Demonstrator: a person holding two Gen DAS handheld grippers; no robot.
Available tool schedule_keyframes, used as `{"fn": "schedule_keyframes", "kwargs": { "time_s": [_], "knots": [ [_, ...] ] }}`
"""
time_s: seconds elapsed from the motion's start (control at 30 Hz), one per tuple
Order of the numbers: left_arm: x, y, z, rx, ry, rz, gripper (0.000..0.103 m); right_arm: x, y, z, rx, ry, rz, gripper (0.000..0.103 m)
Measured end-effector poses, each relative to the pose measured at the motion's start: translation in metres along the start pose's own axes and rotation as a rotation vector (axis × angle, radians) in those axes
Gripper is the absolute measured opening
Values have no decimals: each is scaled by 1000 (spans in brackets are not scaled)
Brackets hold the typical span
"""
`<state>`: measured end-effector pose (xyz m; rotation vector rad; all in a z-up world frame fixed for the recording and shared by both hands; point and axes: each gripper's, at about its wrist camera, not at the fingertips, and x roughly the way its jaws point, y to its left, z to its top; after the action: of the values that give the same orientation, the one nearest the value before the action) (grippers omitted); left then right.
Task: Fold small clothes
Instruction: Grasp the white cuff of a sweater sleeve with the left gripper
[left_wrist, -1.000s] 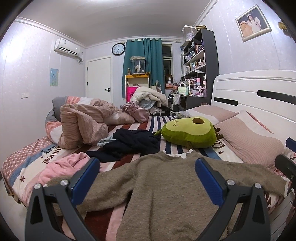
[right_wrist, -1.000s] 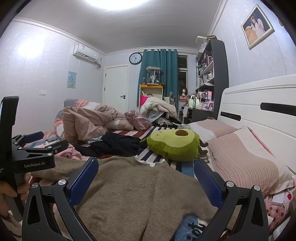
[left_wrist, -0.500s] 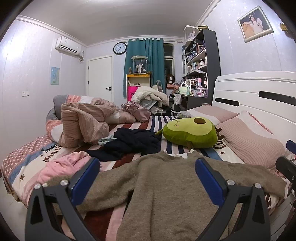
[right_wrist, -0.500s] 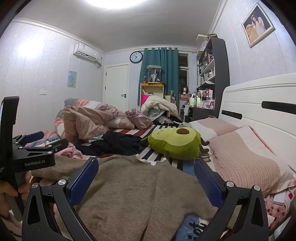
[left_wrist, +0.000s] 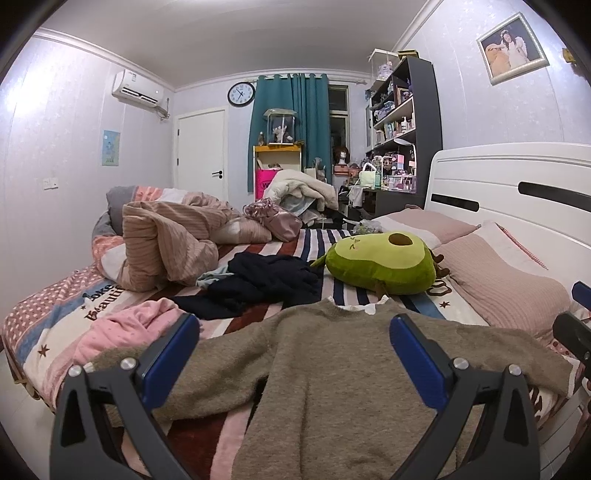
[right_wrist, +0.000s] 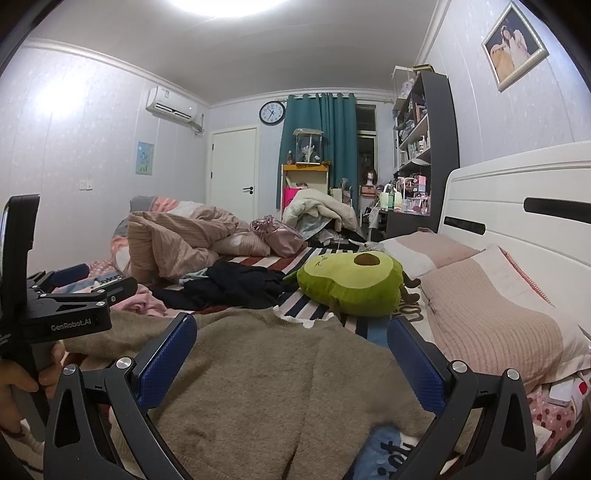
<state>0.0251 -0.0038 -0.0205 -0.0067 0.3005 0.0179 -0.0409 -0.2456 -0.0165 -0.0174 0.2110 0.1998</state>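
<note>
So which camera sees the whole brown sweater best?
The left wrist view: the brown sweater lies spread out there, collar and both sleeves visible. The right wrist view shows it closer, with one sleeve partly hidden behind the left gripper.

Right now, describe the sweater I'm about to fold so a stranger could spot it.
On the striped bed, look in front of the avocado pillow. The sweater lies spread flat there, sleeves out. It is the only fuzzy brown garment, unlike the crumpled dark clothes.
</note>
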Motion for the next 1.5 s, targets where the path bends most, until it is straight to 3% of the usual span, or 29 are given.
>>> {"fn": "schedule_keyframes", "kwargs": {
  "time_s": [0.37,0.57,0.67,0.83,1.0,1.2,1.3,1.37,1.5],
  "knots": [
    [13,19,-3,-18,12,20,102,11,7,1,53,35,35,103],
    [22,54,-9,-31,5,57,102,29,23,0,32,81,33,103],
    [27,82,-16,-44,18,73,102,42,35,-4,6,118,39,103],
    [30,163,-41,-156,44,16,102,65,56,-13,-29,179,91,103],
    [35,249,-82,-277,112,46,102,85,71,-25,-47,228,138,103],
    [39,313,-124,-347,166,73,101,105,84,-31,-50,288,182,103],
    [42,326,-139,-389,183,33,90,107,91,-28,-55,289,193,103],
    [45,323,-143,-396,207,25,76,107,93,-25,-60,285,193,103],
    [46,314,-144,-399,221,-23,59,107,96,-24,-56,281,190,103]
  ]
}}
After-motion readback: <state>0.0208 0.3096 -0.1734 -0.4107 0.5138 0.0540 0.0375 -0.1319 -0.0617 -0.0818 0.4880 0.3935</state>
